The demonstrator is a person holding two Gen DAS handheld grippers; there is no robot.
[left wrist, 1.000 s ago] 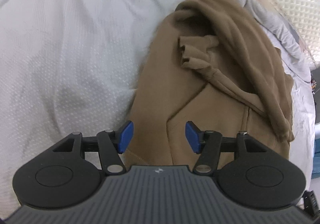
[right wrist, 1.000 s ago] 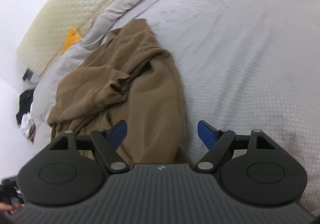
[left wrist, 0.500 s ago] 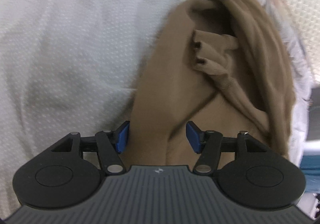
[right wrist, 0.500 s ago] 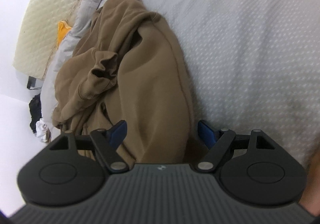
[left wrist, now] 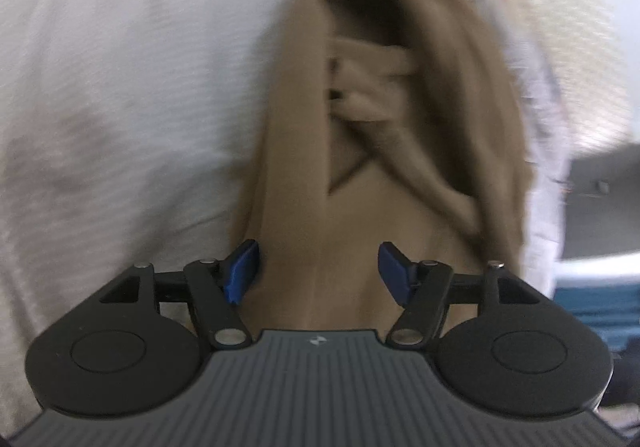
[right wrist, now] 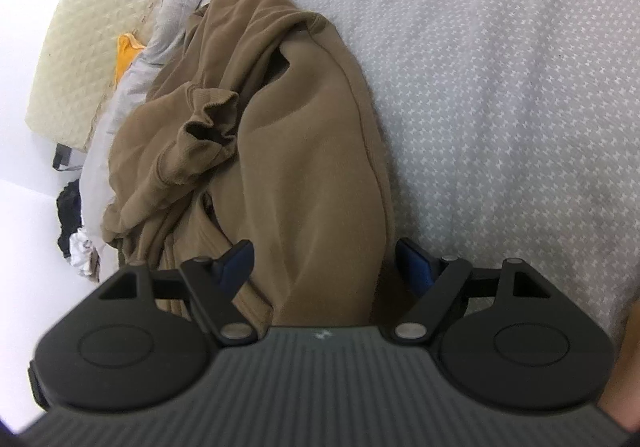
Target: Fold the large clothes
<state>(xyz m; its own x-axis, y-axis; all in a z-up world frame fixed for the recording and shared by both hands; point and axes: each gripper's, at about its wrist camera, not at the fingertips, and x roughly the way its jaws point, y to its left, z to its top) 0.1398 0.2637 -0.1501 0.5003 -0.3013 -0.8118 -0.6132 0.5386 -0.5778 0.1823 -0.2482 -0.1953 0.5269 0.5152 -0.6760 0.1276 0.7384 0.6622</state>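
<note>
A crumpled brown garment [right wrist: 304, 151] lies on the grey-sheeted bed [right wrist: 500, 87].

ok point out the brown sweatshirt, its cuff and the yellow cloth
brown sweatshirt [right wrist: 312, 151]: right wrist view, smooth middle panel
cuff [right wrist: 212, 119]: right wrist view, ribbed sleeve opening
yellow cloth [right wrist: 126, 55]: right wrist view, its visible middle, by the bed's edge

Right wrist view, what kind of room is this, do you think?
Most likely a bedroom. A rumpled brown garment lies on a grey dotted bedsheet, and a cream quilted headboard or mattress edge runs along the far side.
</note>
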